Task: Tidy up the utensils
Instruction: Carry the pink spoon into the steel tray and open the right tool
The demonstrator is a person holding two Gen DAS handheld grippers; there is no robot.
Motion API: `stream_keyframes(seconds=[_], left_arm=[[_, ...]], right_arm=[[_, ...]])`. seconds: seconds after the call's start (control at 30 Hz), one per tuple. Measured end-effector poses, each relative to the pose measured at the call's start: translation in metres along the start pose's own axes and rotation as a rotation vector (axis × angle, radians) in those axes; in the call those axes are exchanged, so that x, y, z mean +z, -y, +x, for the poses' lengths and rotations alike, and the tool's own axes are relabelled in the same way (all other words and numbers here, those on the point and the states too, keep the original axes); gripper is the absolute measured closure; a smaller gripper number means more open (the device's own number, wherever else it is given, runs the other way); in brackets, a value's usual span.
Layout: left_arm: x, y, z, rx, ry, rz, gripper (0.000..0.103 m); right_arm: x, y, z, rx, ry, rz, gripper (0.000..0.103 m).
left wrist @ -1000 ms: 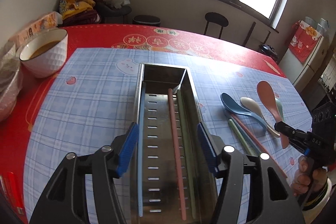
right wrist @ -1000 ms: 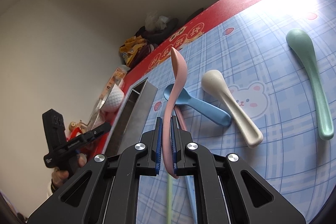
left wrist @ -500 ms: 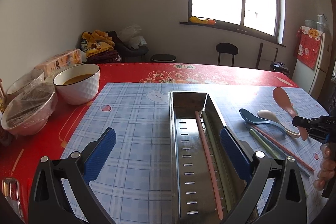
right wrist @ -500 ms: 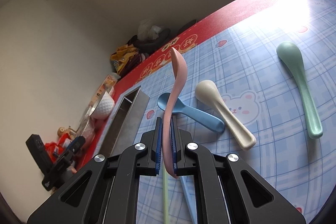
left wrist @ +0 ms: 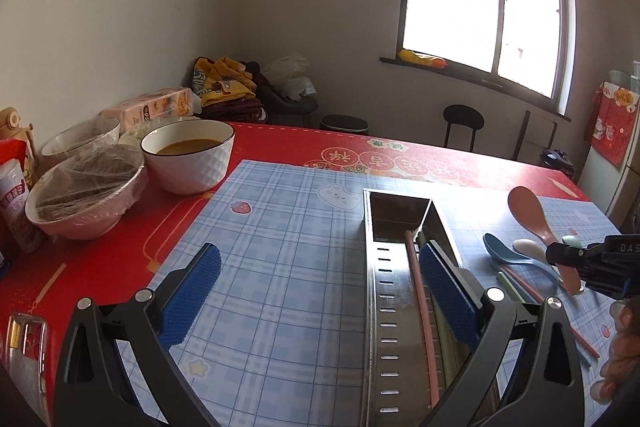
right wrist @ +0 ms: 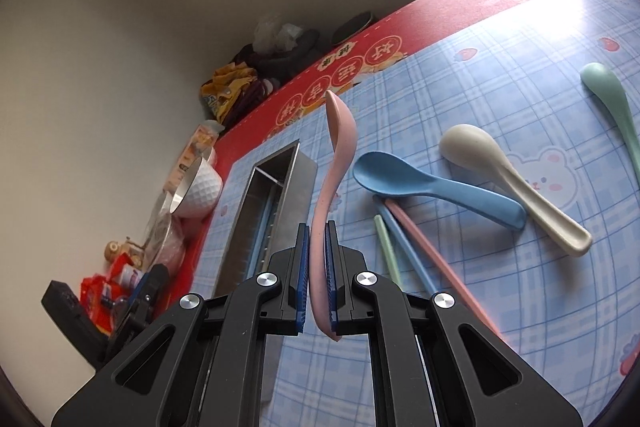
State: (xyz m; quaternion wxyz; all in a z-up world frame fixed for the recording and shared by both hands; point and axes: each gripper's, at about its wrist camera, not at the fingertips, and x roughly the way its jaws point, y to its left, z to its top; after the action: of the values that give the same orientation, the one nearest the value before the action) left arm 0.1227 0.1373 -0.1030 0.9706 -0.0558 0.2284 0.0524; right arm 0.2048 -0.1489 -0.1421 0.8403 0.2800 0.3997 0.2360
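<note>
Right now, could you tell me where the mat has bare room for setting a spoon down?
The blue checked mat is bare between the white bowl and the steel tray. Right of the tray it is crowded: the blue spoon, cream spoon and loose chopsticks overlap there.

Left wrist cam: low over counter (left wrist: 120, 267), close, facing window (left wrist: 480, 7) wall, tilted down. Right wrist cam: close above mat (right wrist: 520, 107), angled down, rolled, facing corner wall. Shared: tray (left wrist: 376, 307) (right wrist: 244, 227), white bowl (left wrist: 188, 159) (right wrist: 198, 187), spoons, clothes pile, stool.
</note>
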Motion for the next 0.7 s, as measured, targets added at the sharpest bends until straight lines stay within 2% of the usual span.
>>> stream_keyframes(seconds=[0.1, 0.23, 0.47, 0.7], left_arm=[[0.003, -0.011, -0.002, -0.002, 0.01, -0.047, 0.006], [0.006, -0.025, 0.001, 0.061, 0.003, -0.094, 0.006], [0.007, -0.043, 0.001, 0.125, 0.008, -0.153, 0.006], [0.007, -0.05, 0.005, 0.127, -0.008, -0.185, 0.006]], right_arm=[[0.0, -0.017, 0.016, -0.008, -0.035, -0.025, 0.095], [0.0, -0.035, 0.039, -0.025, -0.077, -0.051, 0.095], [0.002, -0.063, 0.081, -0.072, -0.138, -0.064, 0.095], [-0.008, -0.072, 0.108, -0.094, -0.178, -0.054, 0.095]])
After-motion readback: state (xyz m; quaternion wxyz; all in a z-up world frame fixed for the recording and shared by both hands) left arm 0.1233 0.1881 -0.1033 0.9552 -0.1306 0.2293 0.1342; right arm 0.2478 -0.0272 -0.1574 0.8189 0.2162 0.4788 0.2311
